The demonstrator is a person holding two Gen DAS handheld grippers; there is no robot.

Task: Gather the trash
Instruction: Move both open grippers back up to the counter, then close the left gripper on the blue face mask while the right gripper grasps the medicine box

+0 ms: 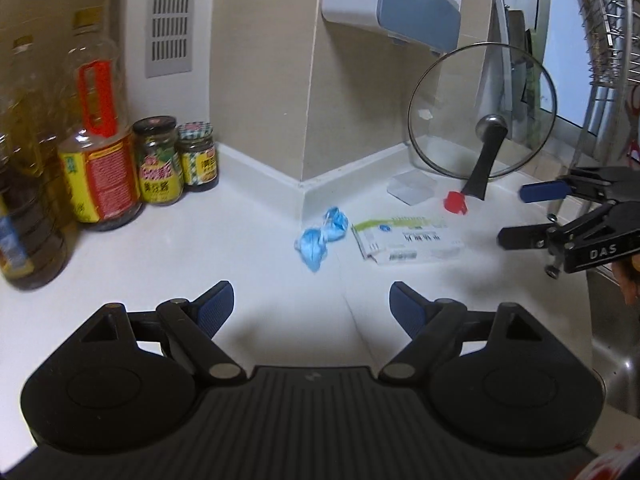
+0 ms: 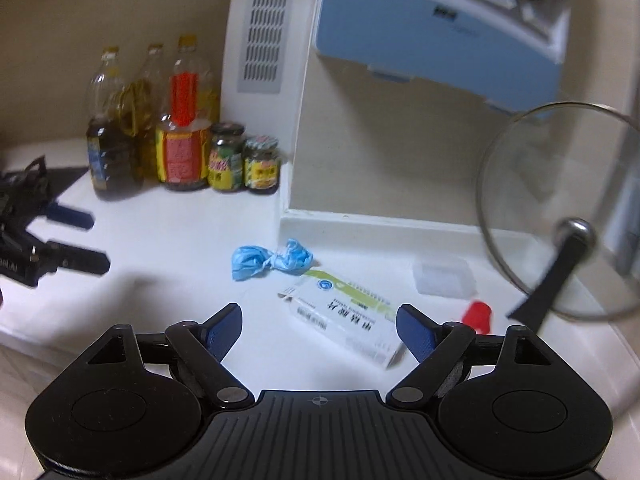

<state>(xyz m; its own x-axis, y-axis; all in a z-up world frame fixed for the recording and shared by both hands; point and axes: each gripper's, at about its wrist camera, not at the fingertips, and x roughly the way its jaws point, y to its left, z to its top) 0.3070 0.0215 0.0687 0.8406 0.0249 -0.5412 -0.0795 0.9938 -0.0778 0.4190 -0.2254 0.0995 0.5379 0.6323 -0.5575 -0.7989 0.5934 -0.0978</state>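
A crumpled blue wrapper [image 1: 320, 238] [image 2: 269, 262] lies on the white counter by the wall corner. Beside it lies a white and green medicine box [image 1: 404, 240] [image 2: 348, 316]. A red cap [image 1: 456, 202] [image 2: 477, 316] and a small clear plastic lid [image 1: 412, 188] [image 2: 444, 278] lie near the pot lid. My left gripper [image 1: 311, 308] [image 2: 82, 240] is open and empty, short of the wrapper. My right gripper [image 2: 319, 330] [image 1: 520, 214] is open and empty, with the box's near end between its fingers.
Oil bottles [image 1: 96, 148] [image 2: 182, 132] and sauce jars [image 1: 176, 160] [image 2: 244, 158] stand at the back left. A glass pot lid [image 1: 482, 112] [image 2: 568, 216] leans on the wall at the right. A blue-white dispenser [image 1: 396, 0] [image 2: 440, 28] hangs above. A steel sink edge [image 1: 612, 320] is at the right.
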